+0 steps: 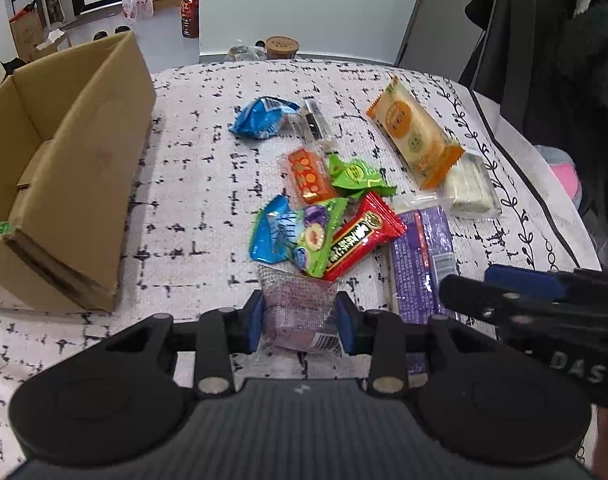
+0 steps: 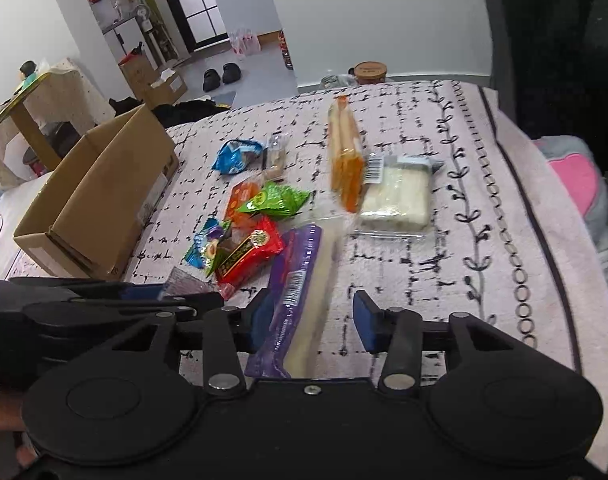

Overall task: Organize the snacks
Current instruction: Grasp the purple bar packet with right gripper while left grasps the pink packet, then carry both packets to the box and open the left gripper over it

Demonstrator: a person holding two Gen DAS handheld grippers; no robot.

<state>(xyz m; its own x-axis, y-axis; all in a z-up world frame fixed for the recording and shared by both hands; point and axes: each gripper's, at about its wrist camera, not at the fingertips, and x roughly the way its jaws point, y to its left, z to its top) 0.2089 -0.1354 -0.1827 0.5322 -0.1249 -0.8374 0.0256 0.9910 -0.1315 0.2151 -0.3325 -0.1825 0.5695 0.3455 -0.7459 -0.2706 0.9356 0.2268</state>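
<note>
Several snack packets lie on the patterned cloth (image 1: 208,168). My left gripper (image 1: 300,320) is shut on a clear packet with a purple snack (image 1: 300,308), low over the cloth. Just ahead lie a red packet (image 1: 362,236), a green packet (image 1: 318,236) and a blue packet (image 1: 272,232). My right gripper (image 2: 314,320) is open around a long purple packet (image 2: 294,292) that lies between its pads, touching the left pad (image 2: 262,320); this packet also shows in the left wrist view (image 1: 422,248). The right gripper shows at the right of the left wrist view (image 1: 484,292).
An open cardboard box (image 1: 80,168) stands on the left, also in the right wrist view (image 2: 100,200). Farther back lie an orange biscuit pack (image 1: 414,136), a white cake pack (image 2: 396,196), a second blue packet (image 1: 260,116) and a green packet (image 1: 358,176). The bed edge runs along the right.
</note>
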